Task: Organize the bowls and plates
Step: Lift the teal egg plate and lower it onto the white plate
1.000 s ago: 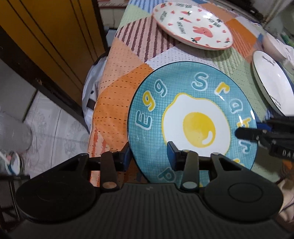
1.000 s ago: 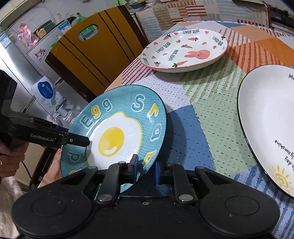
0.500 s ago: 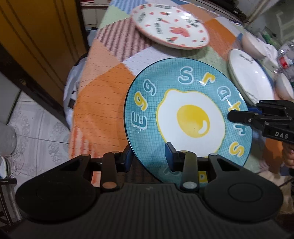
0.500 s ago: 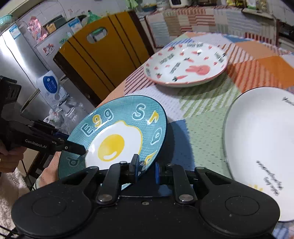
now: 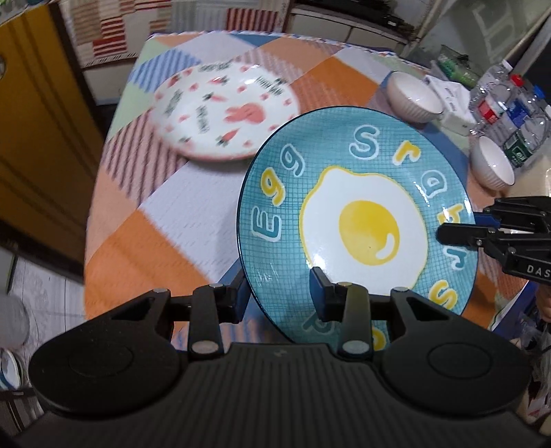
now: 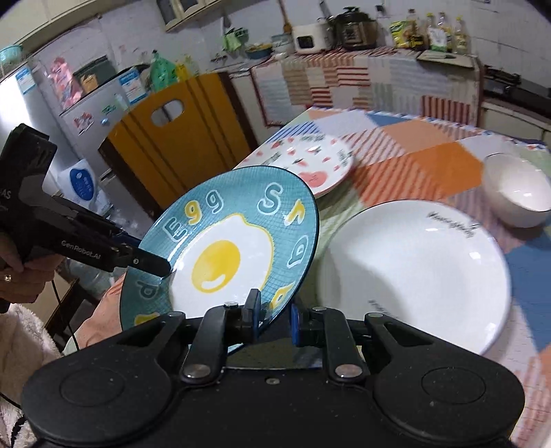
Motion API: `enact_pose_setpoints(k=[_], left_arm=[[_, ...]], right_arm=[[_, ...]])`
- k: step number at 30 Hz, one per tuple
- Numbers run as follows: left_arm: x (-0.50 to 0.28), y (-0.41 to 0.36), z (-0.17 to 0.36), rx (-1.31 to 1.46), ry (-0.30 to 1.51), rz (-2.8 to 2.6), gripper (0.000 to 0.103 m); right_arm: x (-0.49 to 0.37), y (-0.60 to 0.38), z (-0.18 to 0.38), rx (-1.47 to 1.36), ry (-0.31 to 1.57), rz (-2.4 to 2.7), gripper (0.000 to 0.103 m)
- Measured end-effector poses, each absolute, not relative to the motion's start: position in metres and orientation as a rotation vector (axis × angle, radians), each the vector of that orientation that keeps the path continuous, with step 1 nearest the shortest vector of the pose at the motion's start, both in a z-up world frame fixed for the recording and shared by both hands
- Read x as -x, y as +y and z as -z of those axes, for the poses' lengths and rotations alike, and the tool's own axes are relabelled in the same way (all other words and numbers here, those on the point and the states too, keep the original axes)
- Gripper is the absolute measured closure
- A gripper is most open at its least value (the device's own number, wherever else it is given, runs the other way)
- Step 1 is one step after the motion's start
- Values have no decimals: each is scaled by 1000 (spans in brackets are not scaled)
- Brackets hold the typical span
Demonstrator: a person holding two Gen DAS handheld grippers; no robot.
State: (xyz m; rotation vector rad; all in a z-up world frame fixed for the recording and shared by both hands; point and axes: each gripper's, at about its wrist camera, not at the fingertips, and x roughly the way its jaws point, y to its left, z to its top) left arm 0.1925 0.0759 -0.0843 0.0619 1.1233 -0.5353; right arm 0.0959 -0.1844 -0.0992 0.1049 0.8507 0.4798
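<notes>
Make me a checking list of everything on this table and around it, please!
Surface: table under a patchwork checked cloth.
Job's things: round blue fried-egg plate held tilted above the table; white bunny-and-carrot plate; big plain white plate; two white ribbed bowls.
Clutter: plastic water bottles at the table's far corner.
Grippers: left gripper and right gripper each shut on the egg plate's rim.
Cables: thin black cord under the hand.
Surroundings: yellow chair back, fridge, kitchen counter with cookers.

Both tongs angle downward — left tongs (image 5: 279,293) and right tongs (image 6: 273,315) each clamped on the plate rim (image 5: 248,275).
</notes>
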Motion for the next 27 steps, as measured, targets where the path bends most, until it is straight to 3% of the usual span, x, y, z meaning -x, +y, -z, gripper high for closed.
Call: enact_pose_setpoints(k=[11,27], left_arm=[[-227,0,88,-78,1131,606,68],[-260,-61,123,-89,1201,629,68]], right_arm=[[-98,-247,93,-135,836,-359,81],[-111,-302,128,-249,902,-221,82]])
